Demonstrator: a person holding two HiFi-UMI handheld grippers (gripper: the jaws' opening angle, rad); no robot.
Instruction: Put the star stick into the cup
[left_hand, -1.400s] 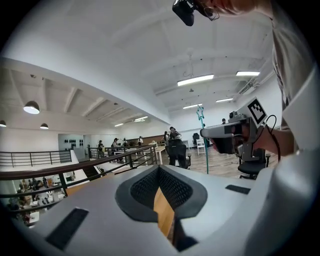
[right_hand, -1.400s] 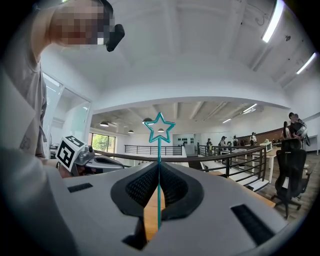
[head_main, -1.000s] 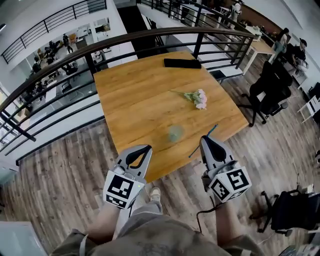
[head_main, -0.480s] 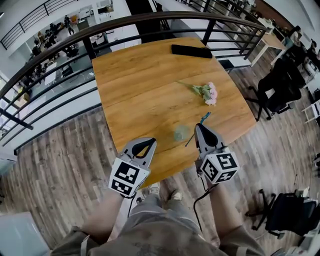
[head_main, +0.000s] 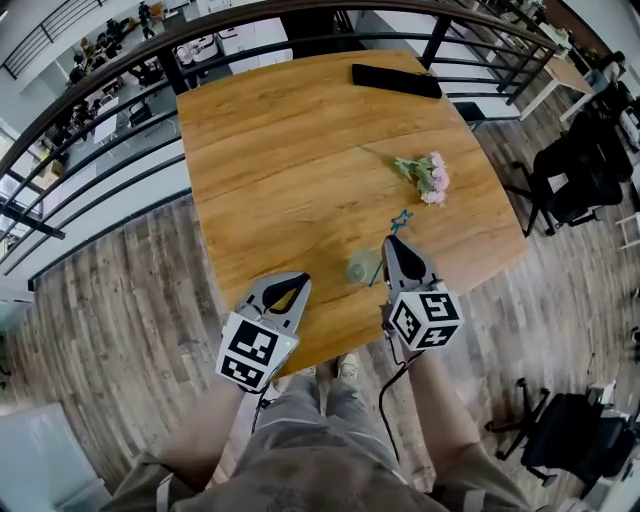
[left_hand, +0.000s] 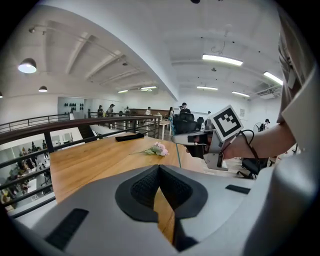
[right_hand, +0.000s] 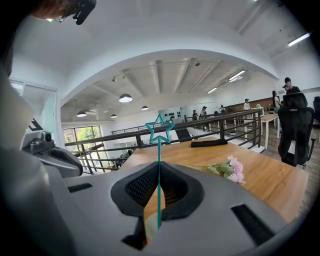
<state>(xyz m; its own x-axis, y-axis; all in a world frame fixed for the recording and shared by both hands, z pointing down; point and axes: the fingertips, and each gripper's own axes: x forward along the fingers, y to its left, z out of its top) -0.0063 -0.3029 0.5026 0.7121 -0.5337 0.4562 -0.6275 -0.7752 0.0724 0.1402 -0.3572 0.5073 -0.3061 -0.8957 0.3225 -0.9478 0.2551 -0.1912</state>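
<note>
Cup (head_main: 360, 267) plainly shows only overhead; right gripper (right_hand: 159, 167) clamps star stick (right_hand: 159, 152), left gripper (left_hand: 159, 169) closed.

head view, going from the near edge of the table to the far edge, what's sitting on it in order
cup → bunch of flowers → flat black object

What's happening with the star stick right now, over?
Right gripper shut on star stick, close by cup. Left gripper shut, empty. Flowers lie off to the side.
</note>
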